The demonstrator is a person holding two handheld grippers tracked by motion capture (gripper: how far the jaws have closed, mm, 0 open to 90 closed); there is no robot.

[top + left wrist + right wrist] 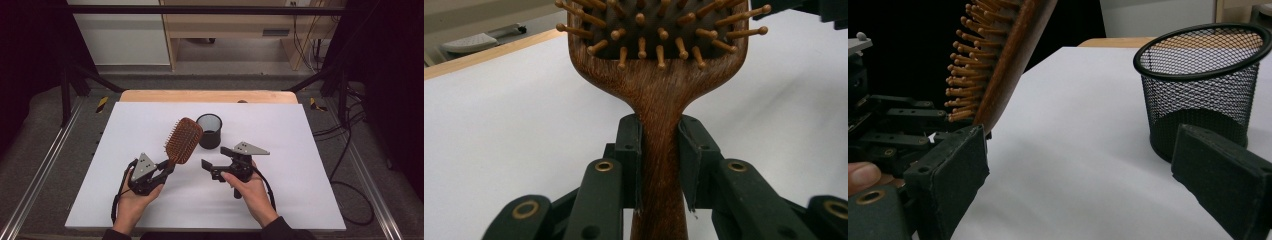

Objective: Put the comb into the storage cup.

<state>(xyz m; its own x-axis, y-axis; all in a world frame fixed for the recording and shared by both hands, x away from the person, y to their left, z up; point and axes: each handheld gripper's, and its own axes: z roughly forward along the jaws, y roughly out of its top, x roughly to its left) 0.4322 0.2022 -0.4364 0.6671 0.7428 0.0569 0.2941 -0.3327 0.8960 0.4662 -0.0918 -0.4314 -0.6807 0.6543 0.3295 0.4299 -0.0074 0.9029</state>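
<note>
A white surface [280,165] lies over a wooden tabletop, with dark curtains at both sides and pale cabinets beyond. The left claw [165,169] is clamped on the handle of a wooden paddle hairbrush [183,141]; in the left gripper view both pads press the narrow neck of the handle just below the head. The hairbrush is held off the surface, its long axis running from the claw up and away toward the far right, head uppermost and tilted. In the right gripper view its bristles face left, toward the person's left side. A black mesh cup [209,130] stands upright just beside the head of the brush, open end up. The right claw [211,169] has its pads wide apart with nothing between them, pointing left toward the hairbrush handle.
</note>
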